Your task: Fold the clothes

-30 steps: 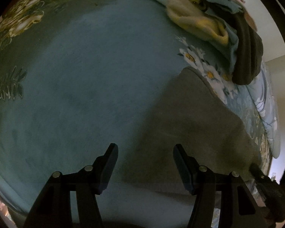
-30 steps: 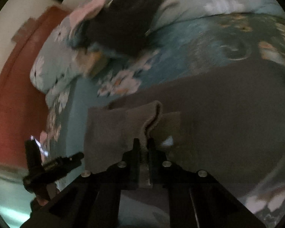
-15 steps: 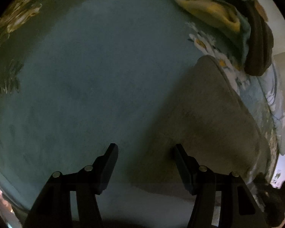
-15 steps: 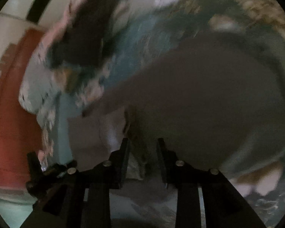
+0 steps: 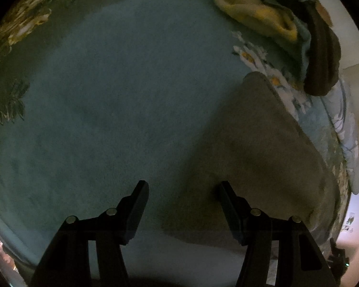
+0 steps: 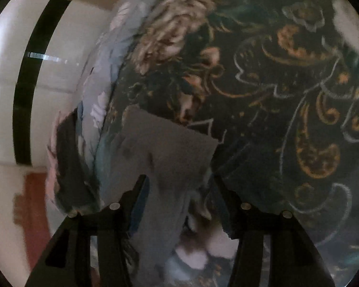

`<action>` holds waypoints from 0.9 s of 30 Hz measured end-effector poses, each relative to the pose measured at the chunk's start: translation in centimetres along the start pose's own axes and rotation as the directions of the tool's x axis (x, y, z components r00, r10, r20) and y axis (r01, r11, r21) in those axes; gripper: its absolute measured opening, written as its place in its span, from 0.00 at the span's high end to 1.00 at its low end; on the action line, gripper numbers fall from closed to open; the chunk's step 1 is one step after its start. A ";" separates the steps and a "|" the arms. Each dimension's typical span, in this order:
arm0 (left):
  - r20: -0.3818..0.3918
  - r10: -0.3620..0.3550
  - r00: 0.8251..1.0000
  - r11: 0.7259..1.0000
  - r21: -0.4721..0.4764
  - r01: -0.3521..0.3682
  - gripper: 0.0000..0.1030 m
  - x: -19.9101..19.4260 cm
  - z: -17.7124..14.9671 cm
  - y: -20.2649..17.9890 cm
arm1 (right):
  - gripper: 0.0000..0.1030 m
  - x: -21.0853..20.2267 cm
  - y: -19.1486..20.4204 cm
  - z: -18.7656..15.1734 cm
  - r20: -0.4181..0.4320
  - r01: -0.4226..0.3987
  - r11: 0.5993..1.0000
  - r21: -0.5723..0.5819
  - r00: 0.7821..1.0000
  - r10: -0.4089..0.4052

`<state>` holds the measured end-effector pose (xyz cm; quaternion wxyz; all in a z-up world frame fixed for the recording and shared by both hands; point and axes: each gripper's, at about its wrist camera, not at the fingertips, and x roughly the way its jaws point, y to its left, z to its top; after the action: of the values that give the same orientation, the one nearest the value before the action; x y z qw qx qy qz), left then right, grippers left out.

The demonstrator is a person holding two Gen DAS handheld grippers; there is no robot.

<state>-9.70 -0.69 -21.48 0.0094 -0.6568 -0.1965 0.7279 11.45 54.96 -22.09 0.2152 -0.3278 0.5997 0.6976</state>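
**Both grippers released over the bedspread**

The left gripper (image 5: 182, 189) has its jaws spread, empty; the grey garment (image 5: 258, 148) lies flat ahead, under its right jaw. The right gripper (image 6: 179, 181) is spread too, garment (image 6: 165, 148) ahead between its jaws.

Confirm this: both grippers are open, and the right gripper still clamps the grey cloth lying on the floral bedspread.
Wrong on one point: the right gripper clamps nothing. The right wrist view shows its jaws spread apart, with the grey cloth lying loose on the floral bedspread. The left gripper is open too.
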 end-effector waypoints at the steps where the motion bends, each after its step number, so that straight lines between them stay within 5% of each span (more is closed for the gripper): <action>1: 0.013 -0.008 1.000 1.000 0.000 0.008 0.37 -0.3 0.0 0.0 | 0.47 0.4 -0.4 0.3 0.005 -0.019 0.999 0.036 1.000 0.019; 7: 0.077 -0.135 0.988 0.990 0.046 0.132 0.37 -3.2 -0.3 -0.9 | 0.48 1.5 -1.9 1.7 0.053 -0.073 0.983 0.171 0.997 0.065; 11: 0.045 -0.208 0.977 0.973 0.110 0.203 0.37 -4.0 -0.4 -2.4 | 0.73 0.8 -1.0 1.5 0.062 -0.055 0.985 0.163 0.997 0.045; 18: -0.030 -0.160 0.987 0.974 0.161 0.162 0.37 -2.7 0.1 -4.3 | 0.80 -2.6 9.2 -0.1 0.072 -0.060 0.985 -0.165 0.995 0.072; 21: -0.021 -0.199 0.980 0.973 0.114 0.200 0.37 -3.2 0.2 -3.2 | 0.80 -4.0 15.2 -3.1 0.048 -0.085 0.932 -0.351 0.993 0.109; 27: 0.031 -0.255 0.966 0.967 0.030 0.254 0.37 -5.2 1.0 0.0 | 0.80 -4.8 25.9 -12.0 -0.083 -0.198 0.741 -0.642 0.978 0.189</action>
<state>-10.01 -2.35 -16.50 0.1078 -0.6133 -0.2699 0.7344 -0.84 38.78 -1.43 0.0116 -0.3221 0.3543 0.8778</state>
